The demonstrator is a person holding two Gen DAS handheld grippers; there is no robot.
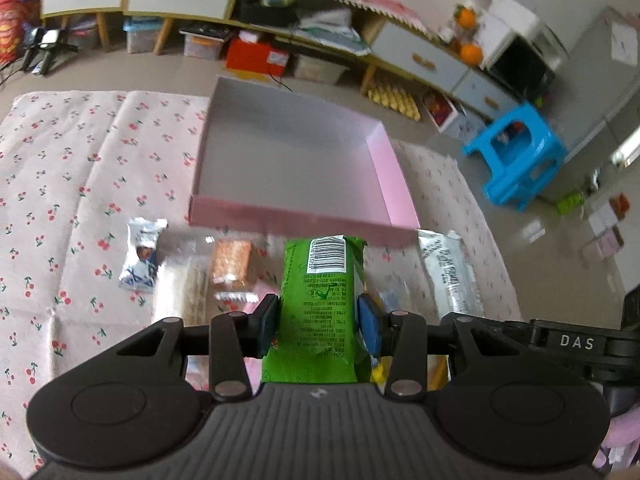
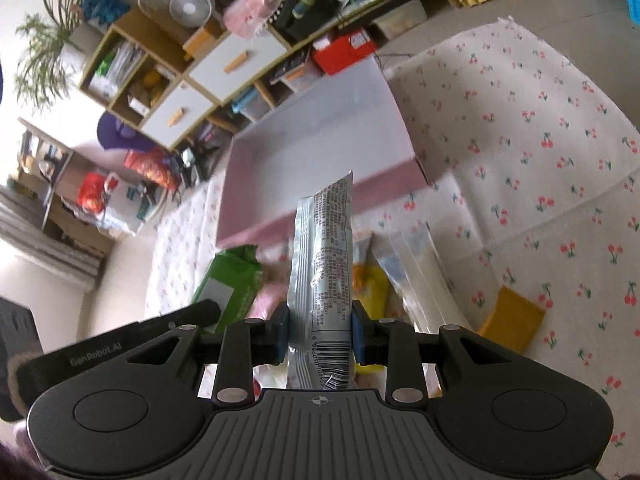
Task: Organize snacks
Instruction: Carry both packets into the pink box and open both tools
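My left gripper [image 1: 318, 320] is shut on a green snack packet [image 1: 320, 280] and holds it above the cherry-print cloth, just short of the near wall of the shallow pink box [image 1: 384, 168], which holds nothing. My right gripper [image 2: 320, 334] is shut on a silver snack packet [image 2: 322, 264], upright, near the same pink box [image 2: 392, 184]. The green packet [image 2: 232, 276] and the left gripper's body show at the left of the right wrist view.
On the cloth [image 1: 60, 160] lie a blue-white candy [image 1: 142, 256], a brown cracker pack [image 1: 232, 260], a pale wafer pack [image 1: 184, 292] and a white bar [image 1: 448, 268]. A yellow packet [image 2: 512, 318] and clear wrappers [image 2: 420, 272] lie right of my right gripper. A blue stool [image 1: 516, 152] stands beyond.
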